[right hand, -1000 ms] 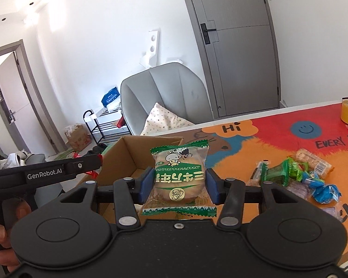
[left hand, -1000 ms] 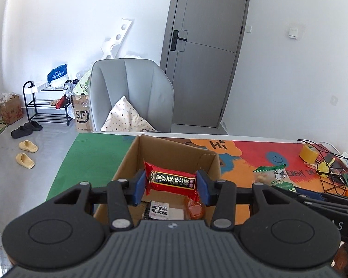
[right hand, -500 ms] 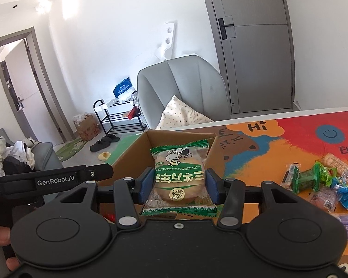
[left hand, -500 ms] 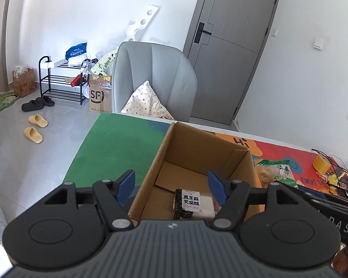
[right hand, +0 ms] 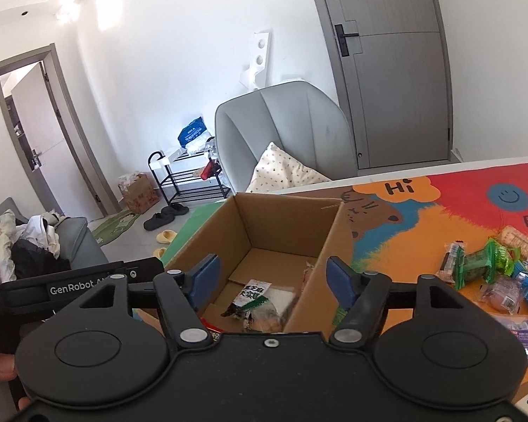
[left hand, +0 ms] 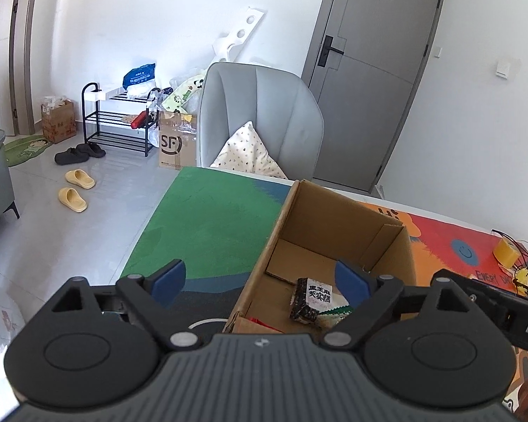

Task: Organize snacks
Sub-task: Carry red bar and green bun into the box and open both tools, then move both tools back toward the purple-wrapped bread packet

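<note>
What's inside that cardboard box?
In the cardboard box: a black-and-white labelled packet, a green-edged wrapper, a red packet's edge. The grippers' bodies hide the near floor.

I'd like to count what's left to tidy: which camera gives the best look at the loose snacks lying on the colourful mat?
The right wrist view: the pile of loose snacks lies in the open on the mat, right of the cardboard box. The left wrist view shows none of that pile, only the box and packets already inside.

I see a matt brown corrugated-cardboard box point(right hand: 264, 232), glossy crinkled plastic snack wrappers point(right hand: 489, 263), a printed cloth-like mat on the tabletop point(left hand: 211, 225), and matt black plastic on my left hand-held gripper point(left hand: 260, 277).
</note>
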